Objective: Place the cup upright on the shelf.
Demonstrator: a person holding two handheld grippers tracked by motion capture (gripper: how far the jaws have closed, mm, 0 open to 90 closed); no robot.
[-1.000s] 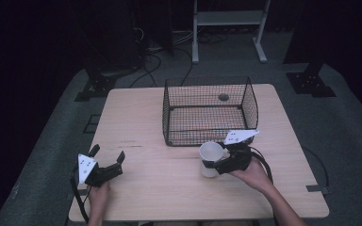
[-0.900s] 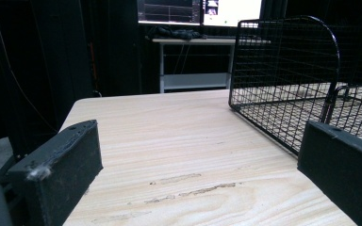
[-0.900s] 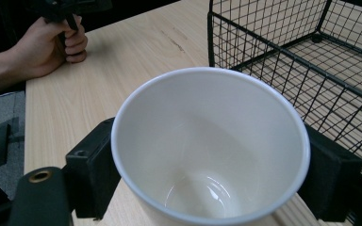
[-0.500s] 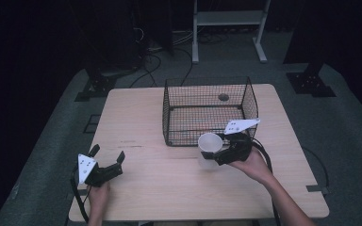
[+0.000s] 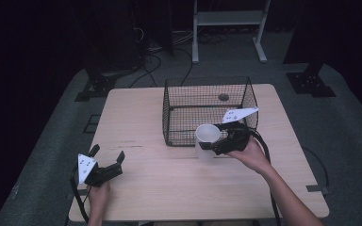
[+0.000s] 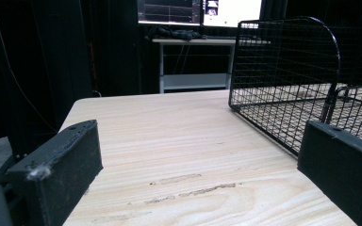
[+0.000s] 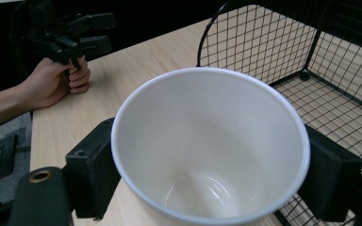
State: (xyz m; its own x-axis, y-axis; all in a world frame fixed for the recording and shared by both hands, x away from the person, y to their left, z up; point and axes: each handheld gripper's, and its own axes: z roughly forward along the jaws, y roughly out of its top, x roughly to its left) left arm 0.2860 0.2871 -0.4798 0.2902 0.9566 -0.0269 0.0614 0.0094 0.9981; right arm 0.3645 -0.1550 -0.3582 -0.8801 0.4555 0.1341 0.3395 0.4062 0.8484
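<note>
in the right gripper view the white cup [image 7: 210,150] hides most of what lies behind it: its base is cut off by the bottom edge, and the table [image 7: 136,70] under it is hard to make out, so that view does not settle whether the cup stands on the wood or hangs above it. in the high view the cup [image 5: 207,140] shows its open mouth up, just in front of the wire basket [image 5: 207,110], at the near wall, outside the mesh; its lower part blends into the pale wood and its foot is hard to read. the far floor of the basket carries a small dark round spot, too small to name.

the right gripper [image 5: 218,142] is clenched on the cup: one black jaw presses the cup's wall on the side away from the basket, the other on the side next to the basket, with the cup's rim standing above both pads. the hand behind it sits just to the side of the basket's near corner, the cable trailing back along the forearm.

the left gripper [image 5: 107,162] rests near the table's front edge, well apart from the basket and on its left side. its jaws are released, spread wide with bare wood between them; in the left gripper view the basket [image 6: 287,70] stands beyond the far jaw.
</note>
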